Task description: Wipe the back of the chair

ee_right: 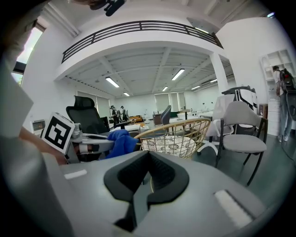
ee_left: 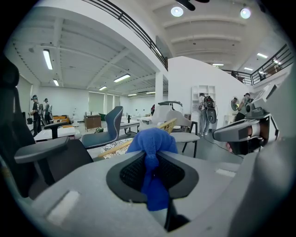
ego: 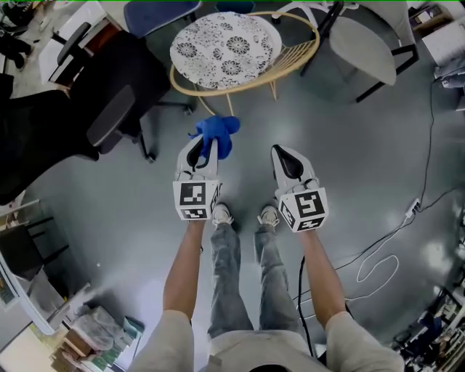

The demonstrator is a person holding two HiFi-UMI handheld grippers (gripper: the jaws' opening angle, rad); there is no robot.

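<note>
The chair is a round wicker chair [ego: 290, 54] with a patterned white seat cushion [ego: 225, 45], standing just ahead of me on the grey floor. My left gripper [ego: 203, 147] is shut on a blue cloth [ego: 217, 134], which bunches out past its tips, a short way in front of the chair's rim. In the left gripper view the blue cloth [ee_left: 152, 147] is pinched between the pads, with the wicker chair [ee_left: 167, 125] behind it. My right gripper [ego: 285, 158] is beside it, shut and holding nothing. The right gripper view shows the wicker chair [ee_right: 173, 136] and the blue cloth [ee_right: 119, 141].
A black office chair [ego: 109, 102] stands at the left, a blue chair [ego: 156, 14] at the back and a grey chair [ego: 363, 43] at the back right. Cables [ego: 378, 254] run over the floor at the right. Shelves and boxes [ego: 87, 334] are at the lower left.
</note>
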